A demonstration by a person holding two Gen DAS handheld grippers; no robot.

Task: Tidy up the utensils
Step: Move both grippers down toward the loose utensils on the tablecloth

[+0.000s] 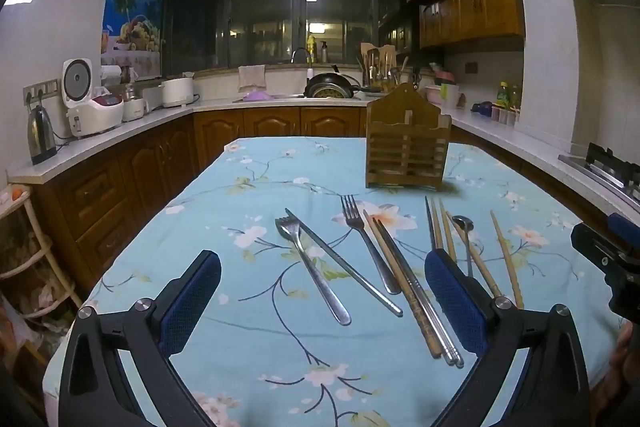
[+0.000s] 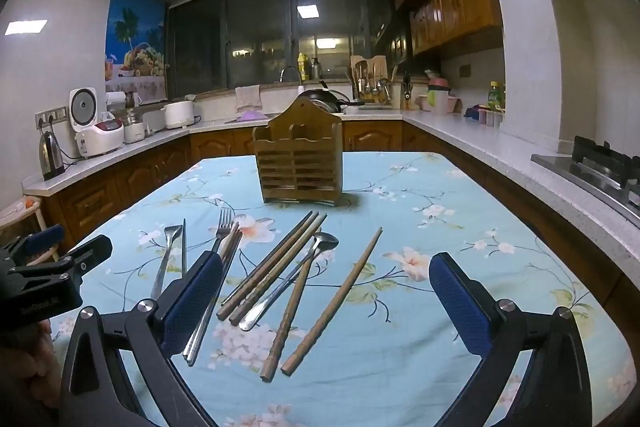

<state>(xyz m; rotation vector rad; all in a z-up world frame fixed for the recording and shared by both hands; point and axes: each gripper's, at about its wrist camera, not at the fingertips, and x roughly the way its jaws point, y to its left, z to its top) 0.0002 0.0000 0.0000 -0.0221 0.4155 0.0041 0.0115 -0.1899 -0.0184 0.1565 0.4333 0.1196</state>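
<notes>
The worktop [image 1: 208, 195] in front of me is covered with a light blue floral cloth (pink and white blossoms on dark stems), and every utensil lies loose on it. Toward the far end stands the wooden utensil holder [image 1: 407, 141], upright, with a slatted front and 2 compartments visible from the right wrist view; I cannot tell whether anything is inside.

My left hand-held gripper [image 1: 322, 291] hangs above the near edge with its blue-padded fingers [image 1: 191, 303] spread wide and nothing between them. My right hand-held gripper [image 2: 326, 297] is likewise spread wide and empty, beside the left one.

Between the holder and me the utensils fan out in a row. On the left a fork [image 1: 312, 269] is crossed by a metal chopstick [image 1: 344, 263]. Next comes a 2nd fork [image 1: 368, 243], and just beside it a wooden chopstick [image 1: 400, 279] touching a pair of metal chopsticks [image 1: 420, 291]. Further right, 2 wooden chopsticks [image 2: 276, 261] lie side by side next to a dark one, then a metal spoon [image 2: 326, 242] whose handle crosses another wooden chopstick [image 2: 286, 319]. A single wooden chopstick [image 2: 340, 297] lies apart on the right end.
</notes>
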